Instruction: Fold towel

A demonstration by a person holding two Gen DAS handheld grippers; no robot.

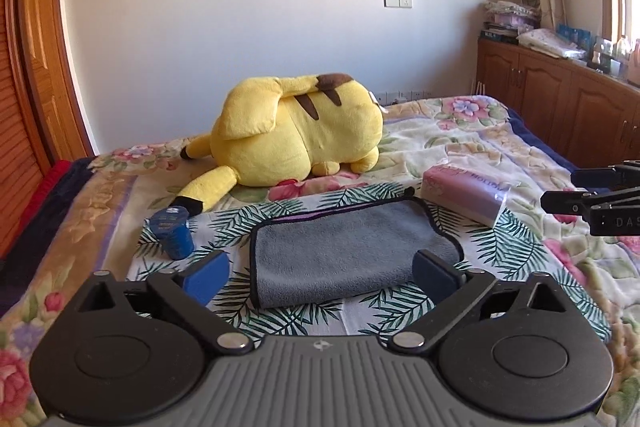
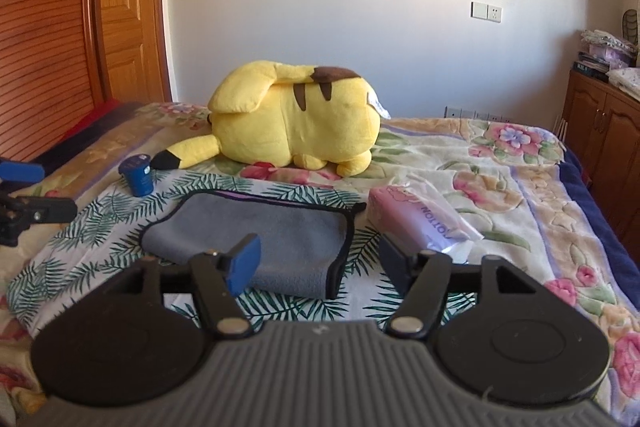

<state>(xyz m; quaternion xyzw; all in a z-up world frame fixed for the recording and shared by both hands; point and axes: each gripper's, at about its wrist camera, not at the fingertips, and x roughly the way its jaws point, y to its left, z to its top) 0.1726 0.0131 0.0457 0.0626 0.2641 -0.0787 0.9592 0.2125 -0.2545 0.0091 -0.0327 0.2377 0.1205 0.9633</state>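
Observation:
A grey towel [image 1: 344, 251] with black edging lies folded on a leaf-print cloth [image 1: 500, 247] on the bed; it also shows in the right wrist view [image 2: 276, 235]. My left gripper [image 1: 320, 277] is open and empty, its blue pads on either side of the towel's near edge, just above it. My right gripper [image 2: 318, 263] is open and empty over the towel's near right corner. The right gripper's black arm shows at the right edge of the left wrist view [image 1: 600, 203]. The left gripper shows at the left edge of the right wrist view [image 2: 24, 195].
A yellow plush toy [image 1: 296, 131] lies behind the towel. A blue cup [image 1: 174, 233] stands to the left and a pink tissue pack [image 1: 464, 191] lies to the right. Wooden cabinets [image 1: 560, 99] line the right wall, a wooden door [image 2: 124, 7] the left.

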